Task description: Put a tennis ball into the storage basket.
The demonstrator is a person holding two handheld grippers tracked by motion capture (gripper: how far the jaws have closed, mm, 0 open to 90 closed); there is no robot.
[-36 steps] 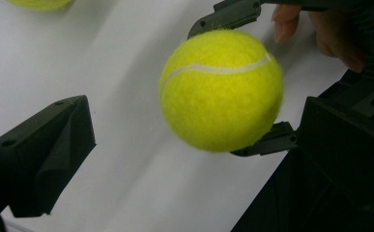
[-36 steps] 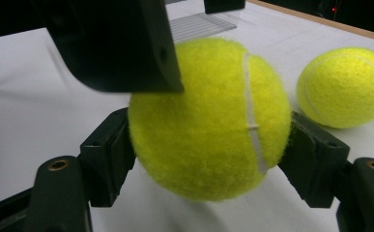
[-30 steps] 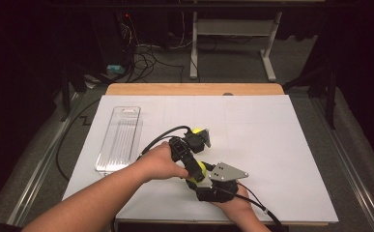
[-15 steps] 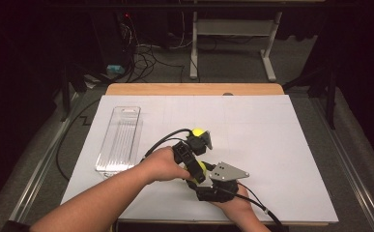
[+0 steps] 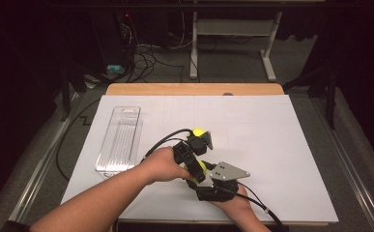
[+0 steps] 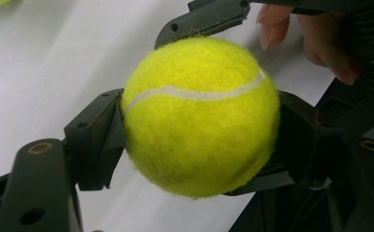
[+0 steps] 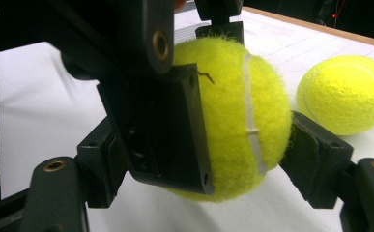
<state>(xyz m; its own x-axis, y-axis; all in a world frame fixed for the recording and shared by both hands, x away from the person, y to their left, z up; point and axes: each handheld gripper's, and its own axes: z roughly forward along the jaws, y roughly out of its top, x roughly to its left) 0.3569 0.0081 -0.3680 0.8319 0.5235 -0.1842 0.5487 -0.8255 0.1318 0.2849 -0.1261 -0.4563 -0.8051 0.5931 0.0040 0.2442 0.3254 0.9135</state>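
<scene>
A yellow tennis ball [image 5: 202, 166] is held just above the white sheet, near the table's front, with both grippers on it. My left gripper [image 6: 199, 140] comes in from the left and has just been closing; its pads now press the ball's two sides. My right gripper [image 7: 208, 164] reaches up from the front edge and grips the same ball crosswise. Its jaws have just been opening a little, with the ball between them and the right pad [image 7: 315, 164] still touching it. A second tennis ball [image 7: 344, 92] lies on the sheet just beyond.
A clear plastic tray [image 5: 119, 140] lies lengthwise on the left of the white sheet [image 5: 271, 130]. A strip of wooden tabletop [image 5: 194, 89] shows at the far edge. Both grippers' black cables [image 5: 160, 142] trail over the sheet near the hands.
The left gripper's jaws have come together on the tennis ball that the right gripper was holding. Neither hand has shifted.
</scene>
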